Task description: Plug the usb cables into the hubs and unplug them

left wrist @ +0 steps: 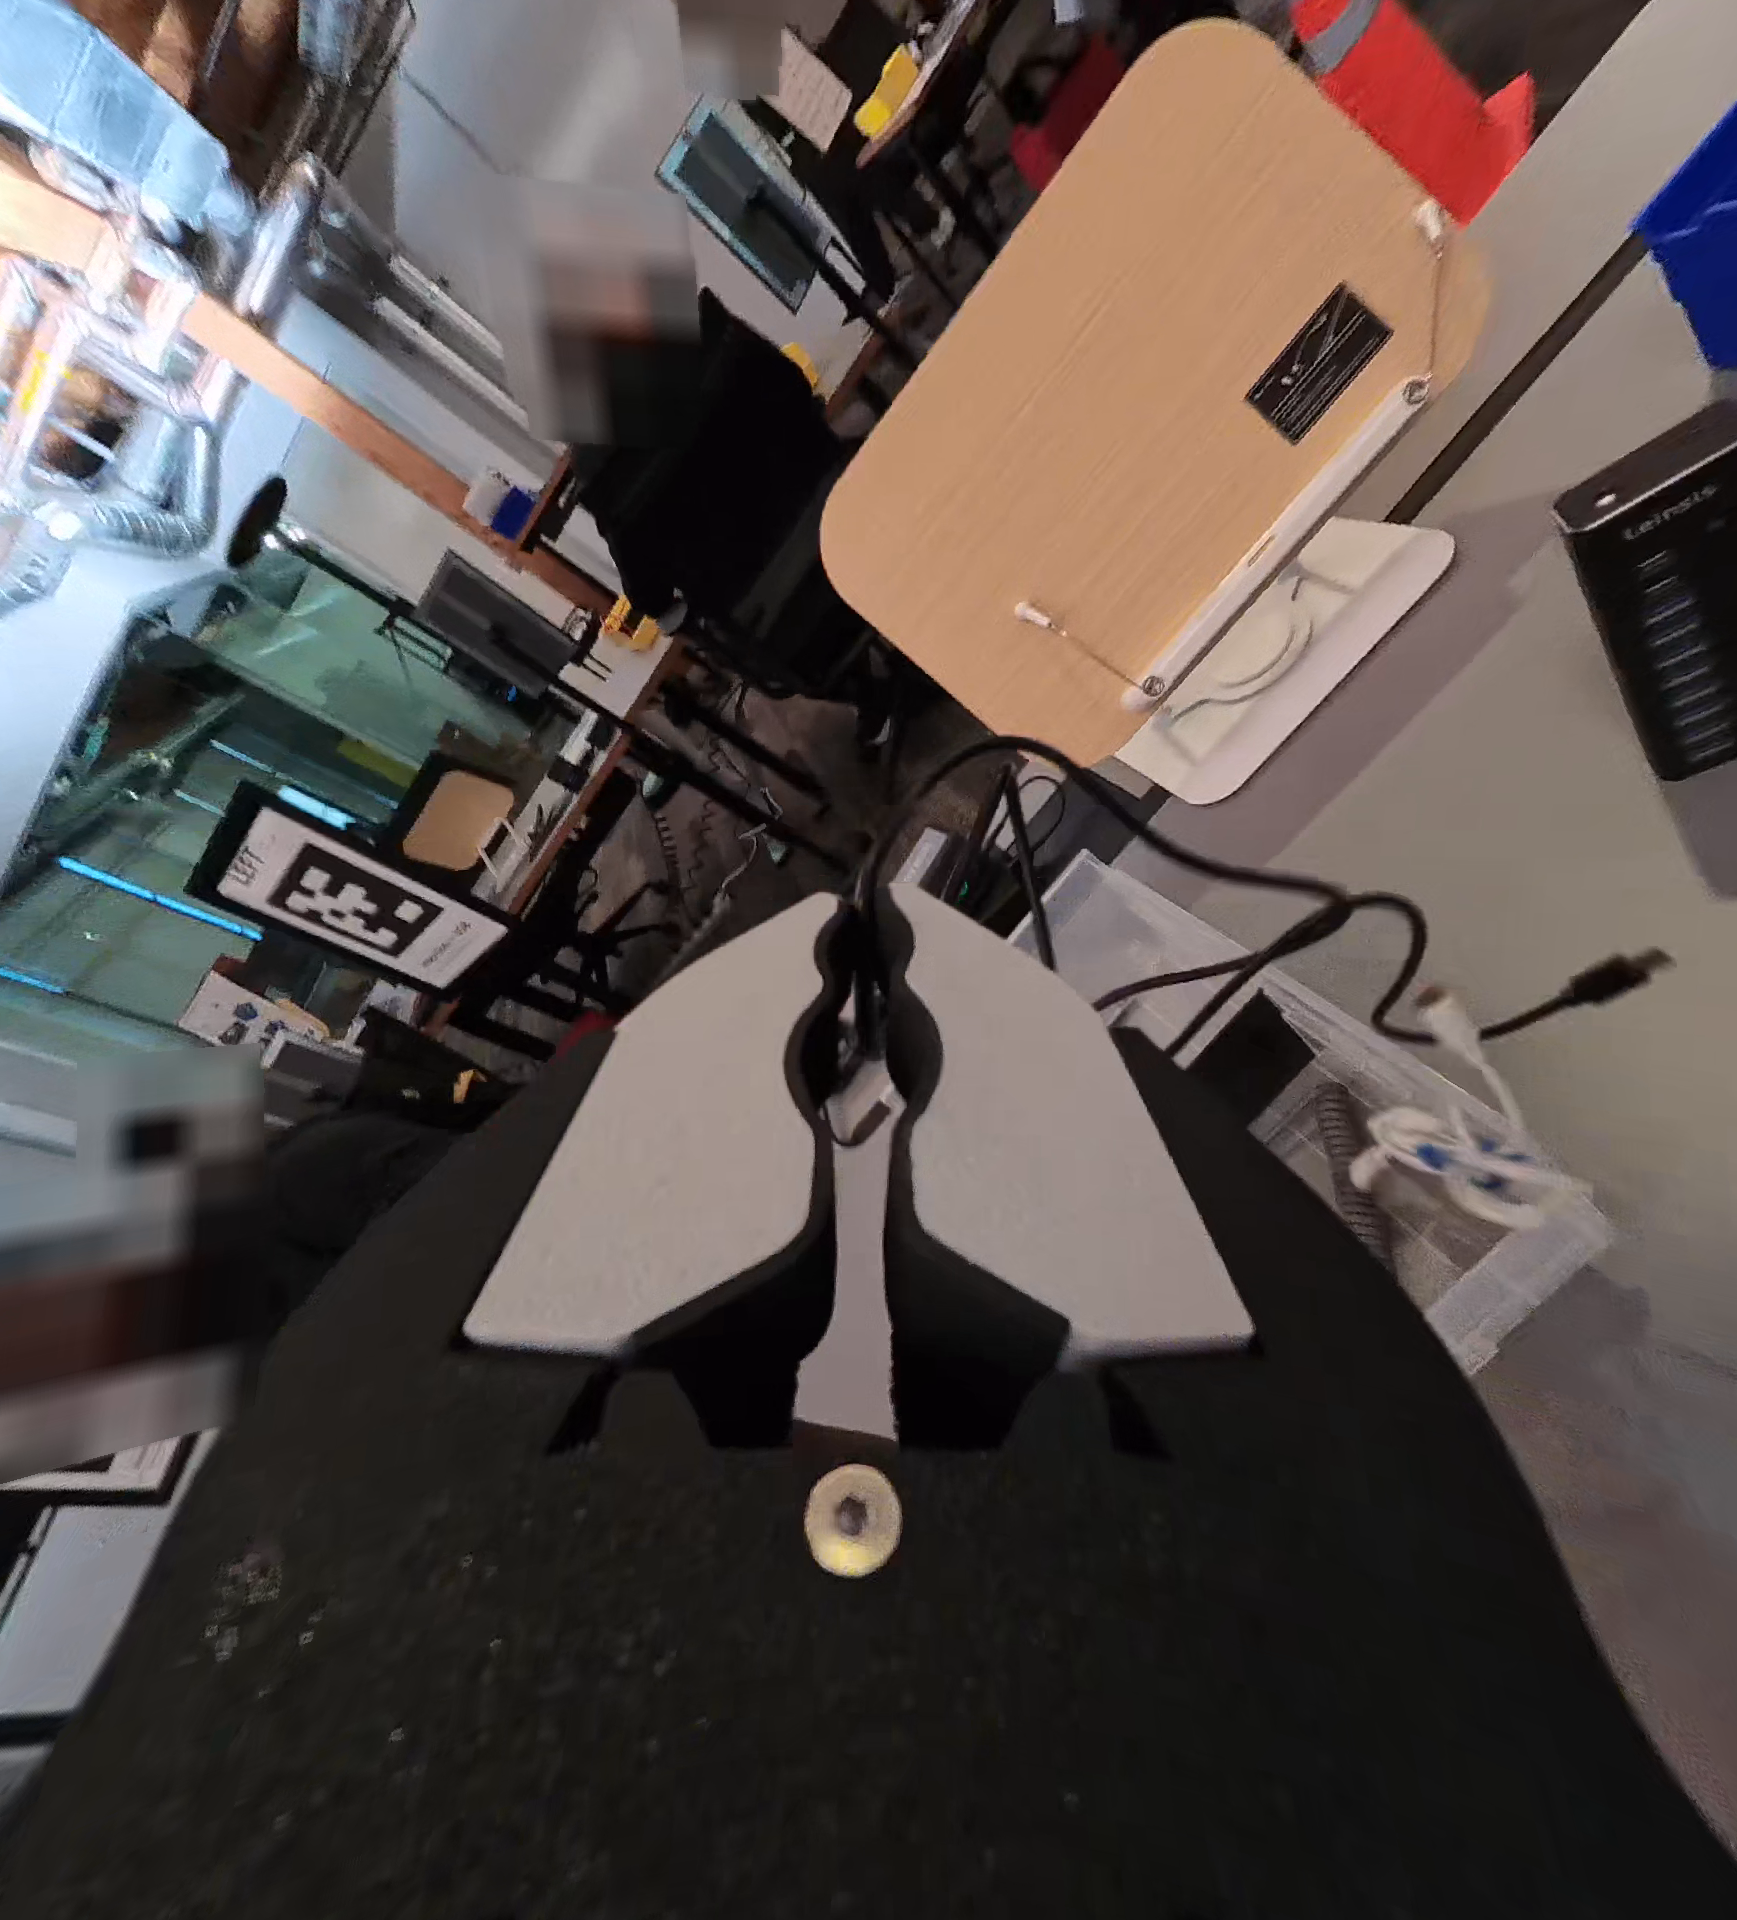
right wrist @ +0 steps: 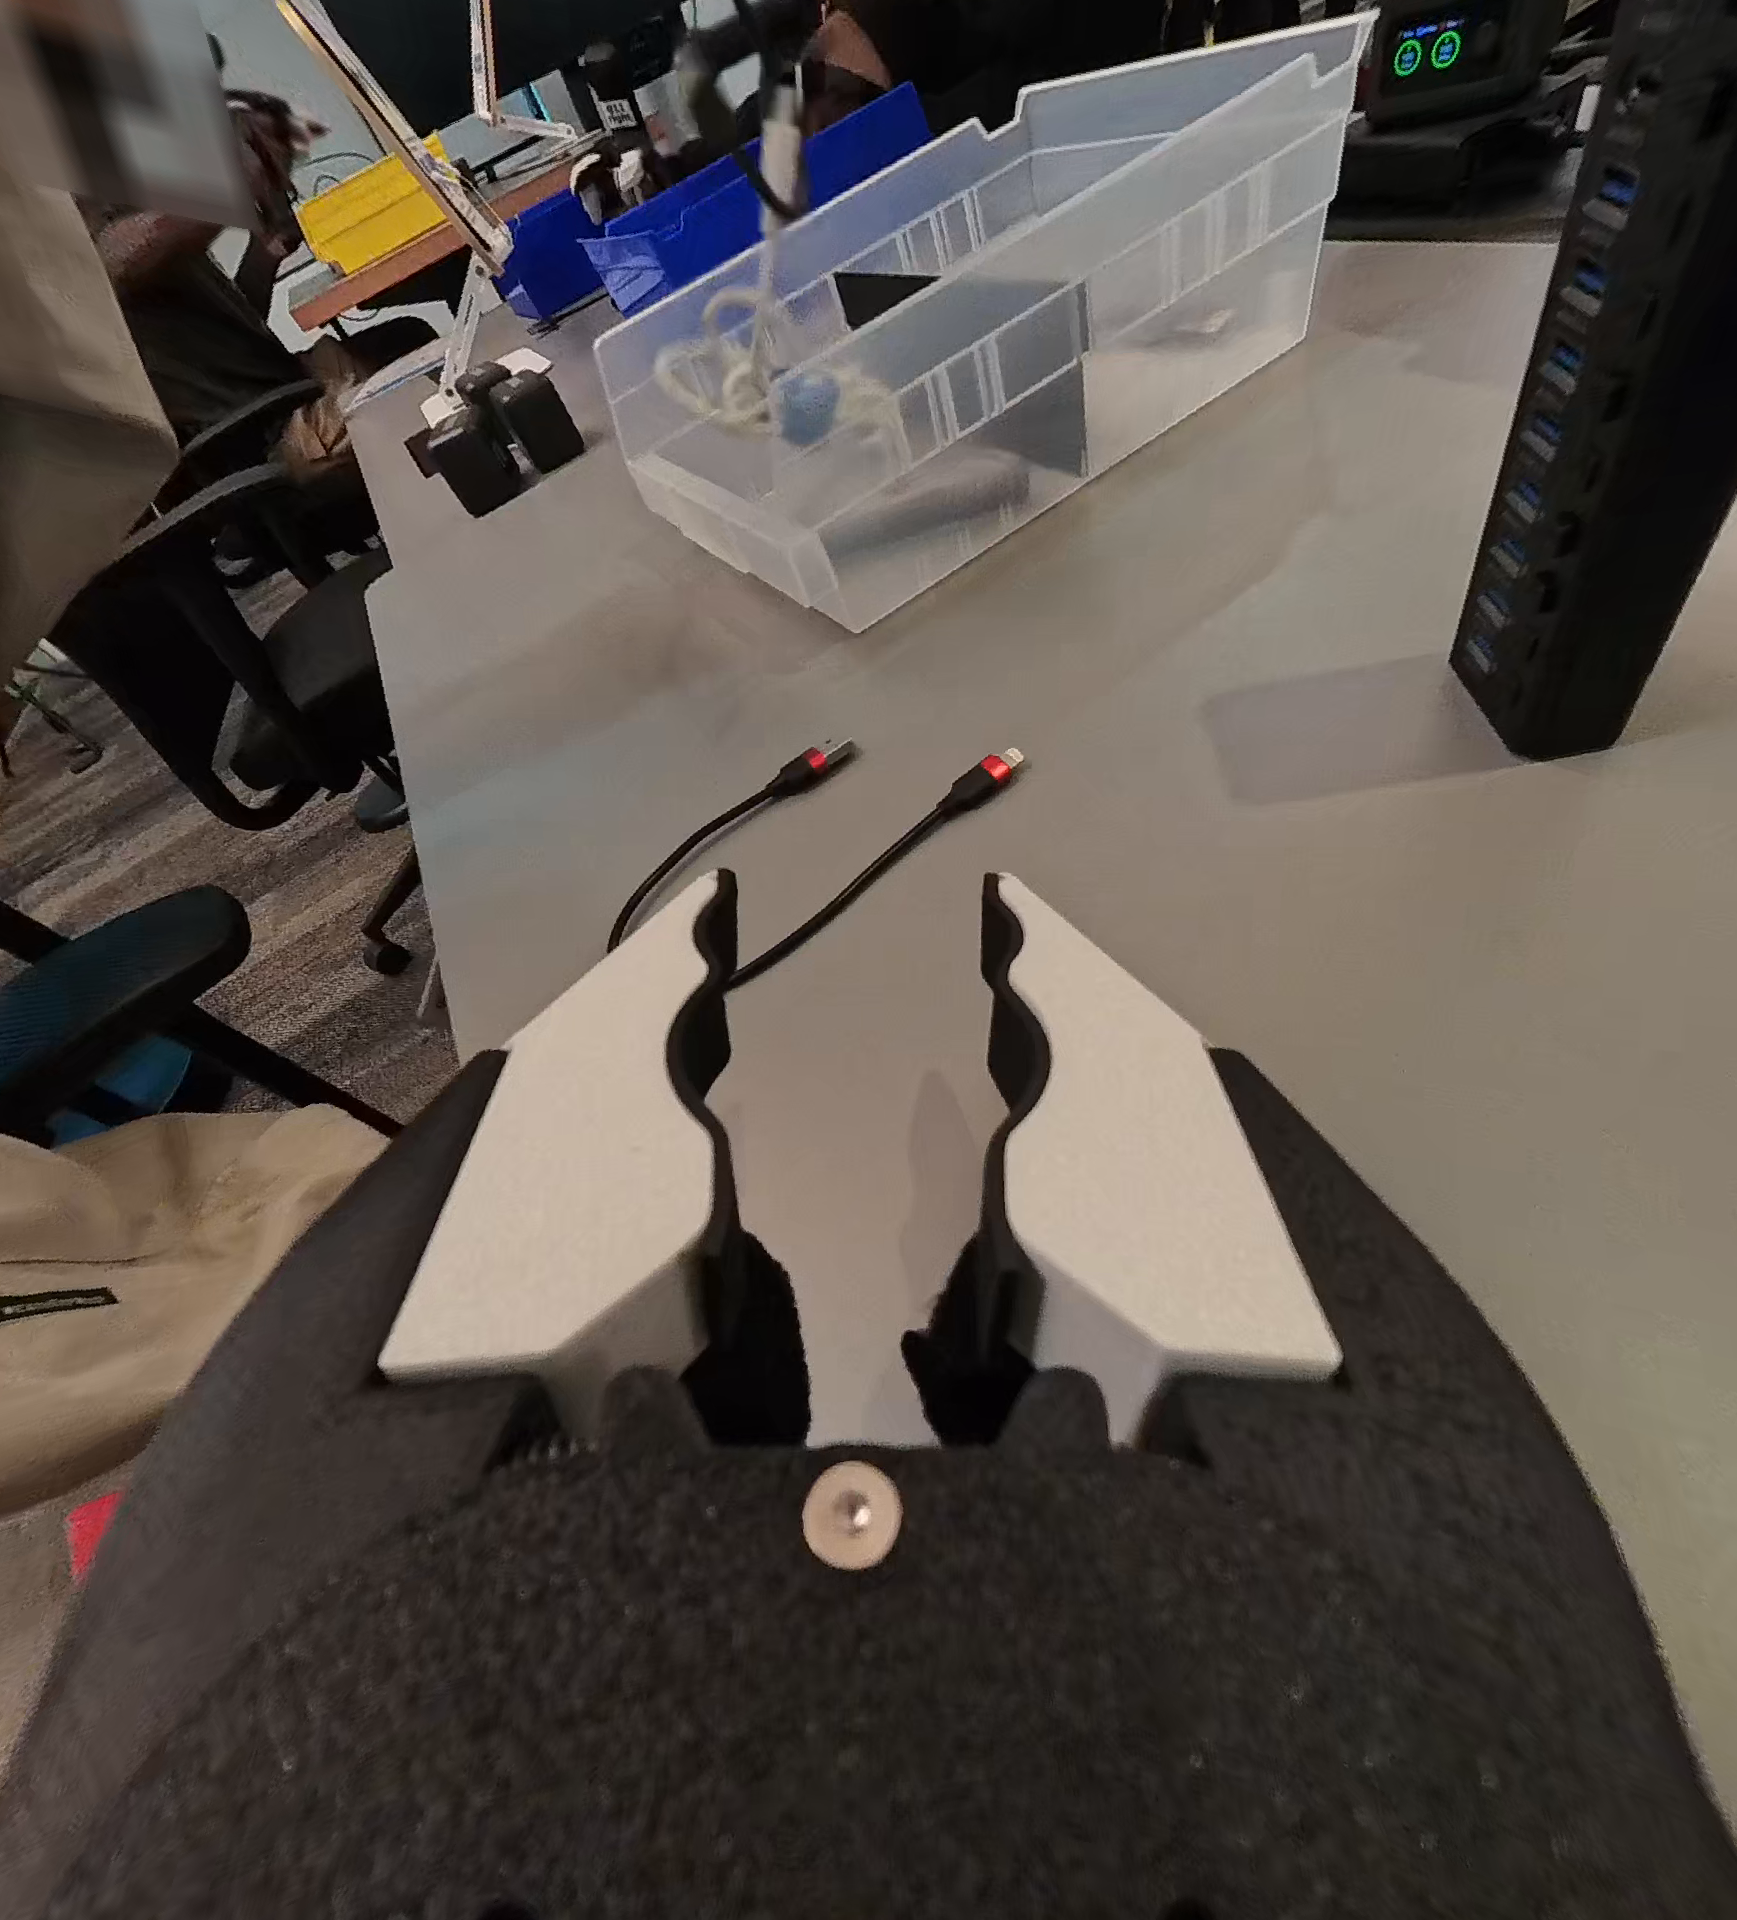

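In the left wrist view my left gripper (left wrist: 864, 912) is shut on a black USB cable (left wrist: 1207, 878). Its silver plug (left wrist: 859, 1103) sits between the fingers, pointing back toward the camera. The cable loops right to a free plug (left wrist: 1622, 971) above the grey table. A black multi-port hub (left wrist: 1685, 603) lies farther right on the table. In the right wrist view my right gripper (right wrist: 859, 883) is open and empty, low over the table. In front of it lies a black cable with two red-banded plugs (right wrist: 822, 758) (right wrist: 994, 769). A tall black hub (right wrist: 1612, 416) with blue ports stands at the right.
A clear plastic bin (right wrist: 1207, 208) holding a coiled white cable (right wrist: 770, 384) sits behind the plugs; it also shows in the left wrist view (left wrist: 1466, 1226). A wooden board on a white stand (left wrist: 1155, 395), blue bins (right wrist: 698, 239), small black blocks (right wrist: 500, 436) and office chairs (right wrist: 251, 644) surround the table. The grippers' ends are close to 40 centimeters from one another. The black multi-port hub (left wrist: 1685, 603) is closer to my right gripper, around 15 centimeters from its tips; the left tips are 35 centimeters off. Seen from the right wrist view (right wrist: 1623, 166) as well.
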Motion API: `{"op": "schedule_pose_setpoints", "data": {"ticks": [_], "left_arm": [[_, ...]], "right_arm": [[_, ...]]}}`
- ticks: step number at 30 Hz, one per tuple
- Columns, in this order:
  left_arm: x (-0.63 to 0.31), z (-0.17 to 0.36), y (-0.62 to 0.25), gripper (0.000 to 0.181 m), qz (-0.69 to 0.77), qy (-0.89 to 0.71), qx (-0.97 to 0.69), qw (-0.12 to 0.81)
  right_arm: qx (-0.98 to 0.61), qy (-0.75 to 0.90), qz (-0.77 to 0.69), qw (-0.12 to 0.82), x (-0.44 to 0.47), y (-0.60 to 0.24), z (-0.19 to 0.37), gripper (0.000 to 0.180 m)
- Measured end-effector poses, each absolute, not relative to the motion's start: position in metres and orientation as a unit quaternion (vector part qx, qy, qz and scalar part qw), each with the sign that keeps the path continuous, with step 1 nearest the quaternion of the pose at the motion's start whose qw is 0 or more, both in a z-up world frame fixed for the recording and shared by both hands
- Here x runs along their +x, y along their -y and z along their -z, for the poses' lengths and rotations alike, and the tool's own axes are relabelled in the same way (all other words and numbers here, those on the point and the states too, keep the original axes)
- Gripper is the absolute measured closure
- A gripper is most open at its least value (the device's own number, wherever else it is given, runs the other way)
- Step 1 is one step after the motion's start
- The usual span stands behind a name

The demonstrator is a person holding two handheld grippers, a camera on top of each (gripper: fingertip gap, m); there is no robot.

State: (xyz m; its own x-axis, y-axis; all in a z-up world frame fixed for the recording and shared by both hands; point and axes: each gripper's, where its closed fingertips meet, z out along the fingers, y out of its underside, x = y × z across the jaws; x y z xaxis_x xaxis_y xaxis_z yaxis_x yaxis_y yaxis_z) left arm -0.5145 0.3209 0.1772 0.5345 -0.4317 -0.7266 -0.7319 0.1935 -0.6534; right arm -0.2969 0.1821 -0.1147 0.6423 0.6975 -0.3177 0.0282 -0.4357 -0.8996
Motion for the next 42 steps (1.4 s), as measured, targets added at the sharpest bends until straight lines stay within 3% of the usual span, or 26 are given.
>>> {"op": "schedule_pose_setpoints", "data": {"ticks": [6,10,20,27,32,39,41,42], "left_arm": [[-0.570,-0.176,-0.383,0.178,-0.196,-0.403,-0.670,0.592],[-0.577,-0.149,-0.394,0.178,-0.109,-0.402,-0.707,0.571],[-0.456,-0.175,-0.219,0.178,0.175,-0.470,-0.571,0.650],[-0.344,-0.058,-0.198,0.178,0.280,-0.486,-0.596,0.574],[-0.317,0.054,-0.226,0.178,0.235,-0.481,-0.698,0.476],[-0.295,0.123,-0.179,0.176,0.273,-0.543,-0.714,0.346],[-0.315,0.125,-0.176,0.142,0.247,-0.535,-0.732,0.343],[-0.333,0.119,-0.180,0.134,0.235,-0.515,-0.743,0.356]], "right_arm": [[-0.772,0.242,-0.344,0.478,-0.295,-0.179,0.115,0.133],[-0.772,0.243,-0.343,0.477,-0.295,-0.178,0.115,0.133],[-0.748,0.249,-0.390,0.477,-0.303,-0.172,0.104,0.132],[-0.702,0.201,-0.438,0.524,-0.262,-0.180,0.064,0.132],[-0.708,0.135,-0.431,0.543,-0.219,-0.197,0.061,0.134],[-0.730,0.136,-0.421,0.521,-0.221,-0.198,0.079,0.135],[-0.735,0.149,-0.412,0.518,-0.224,-0.196,0.082,0.135],[-0.737,0.154,-0.408,0.517,-0.225,-0.195,0.083,0.135]]}}
